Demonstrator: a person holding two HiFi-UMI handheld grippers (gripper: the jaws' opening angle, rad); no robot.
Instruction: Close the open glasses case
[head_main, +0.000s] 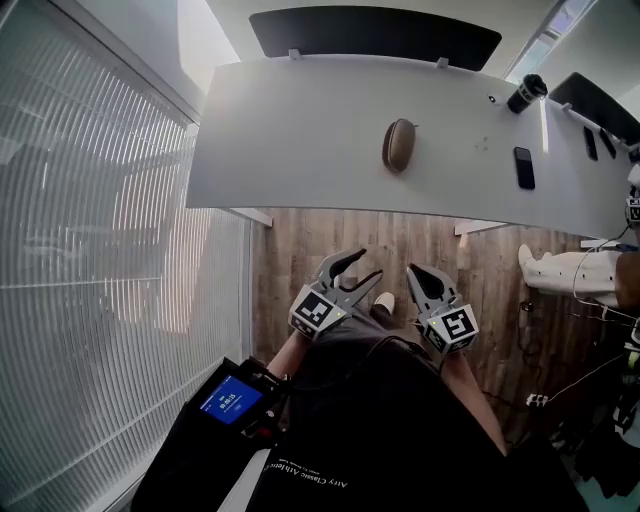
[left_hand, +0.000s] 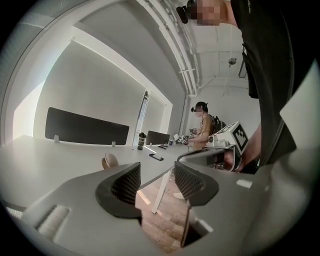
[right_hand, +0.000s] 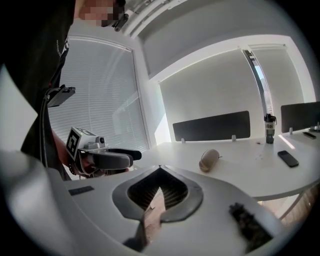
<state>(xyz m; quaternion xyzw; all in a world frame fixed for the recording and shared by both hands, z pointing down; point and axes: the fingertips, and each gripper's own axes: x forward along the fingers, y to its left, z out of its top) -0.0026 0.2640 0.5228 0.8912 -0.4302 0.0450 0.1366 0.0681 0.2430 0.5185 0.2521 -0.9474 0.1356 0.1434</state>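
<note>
The brown oval glasses case (head_main: 398, 145) lies near the middle of the white table (head_main: 300, 130); from here I cannot tell whether its lid is ajar. It also shows small in the left gripper view (left_hand: 109, 161) and the right gripper view (right_hand: 209, 160). Both grippers hang over the wooden floor, short of the table's near edge and well away from the case. My left gripper (head_main: 352, 268) is open with nothing between its jaws (left_hand: 157, 182). My right gripper (head_main: 424, 277) has its tips together, empty (right_hand: 159, 169).
A black phone (head_main: 524, 167) and a dark bottle (head_main: 527, 93) sit at the table's right end. A dark divider panel (head_main: 375, 35) runs along the far edge. Window blinds (head_main: 100, 250) fill the left. Another person (left_hand: 202, 125) stands at the far right.
</note>
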